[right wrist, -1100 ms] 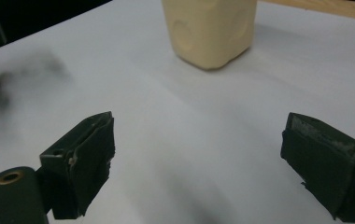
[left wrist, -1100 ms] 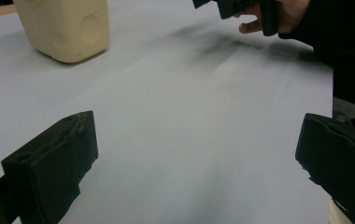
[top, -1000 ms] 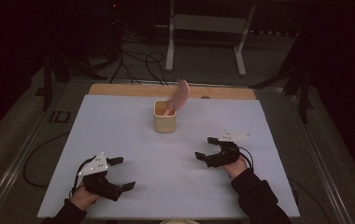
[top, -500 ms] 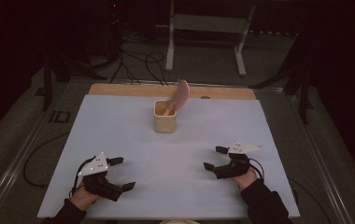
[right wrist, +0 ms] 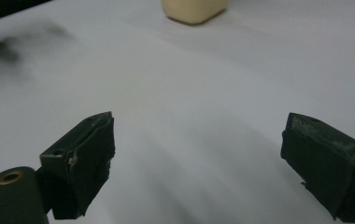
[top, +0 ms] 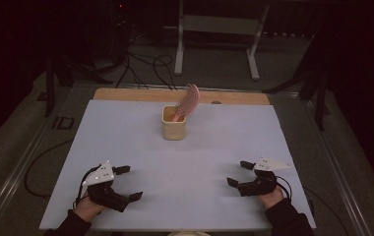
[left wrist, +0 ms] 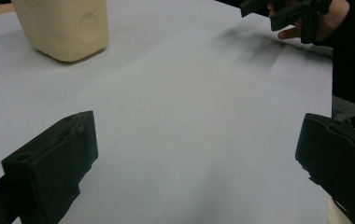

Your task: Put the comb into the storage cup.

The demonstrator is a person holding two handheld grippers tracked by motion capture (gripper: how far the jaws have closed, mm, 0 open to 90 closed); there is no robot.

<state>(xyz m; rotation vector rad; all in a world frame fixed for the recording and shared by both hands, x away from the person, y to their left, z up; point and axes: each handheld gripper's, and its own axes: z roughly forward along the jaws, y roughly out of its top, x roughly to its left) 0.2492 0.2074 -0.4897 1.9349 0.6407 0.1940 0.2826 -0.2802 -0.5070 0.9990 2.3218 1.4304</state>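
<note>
A cream cup [top: 173, 124] stands at the far middle of the white table sheet [top: 126, 142], with a pink ribbed brush-like object [top: 190, 100] leaning out of it to the right. My left gripper [top: 128, 183] rests near the front left edge, open, with nothing between its jaws [left wrist: 194, 154]. My right gripper [top: 238, 173] sits near the front right, also open and empty [right wrist: 199, 154]. The cup [left wrist: 63, 28] shows at the top left of the left gripper view, and the cup's base [right wrist: 192, 9] shows at the top of the right gripper view.
A wooden strip [top: 126, 94] runs along the table's far edge. Behind it, cables [top: 140, 64] lie on the dark floor beside a metal stand [top: 214, 34]. The other gripper and hand [left wrist: 301, 16] appear at the top right of the left gripper view.
My right gripper has drawn back toward the table's front edge and a little to the right, staying open. The left gripper, cup and pink object have not moved.
</note>
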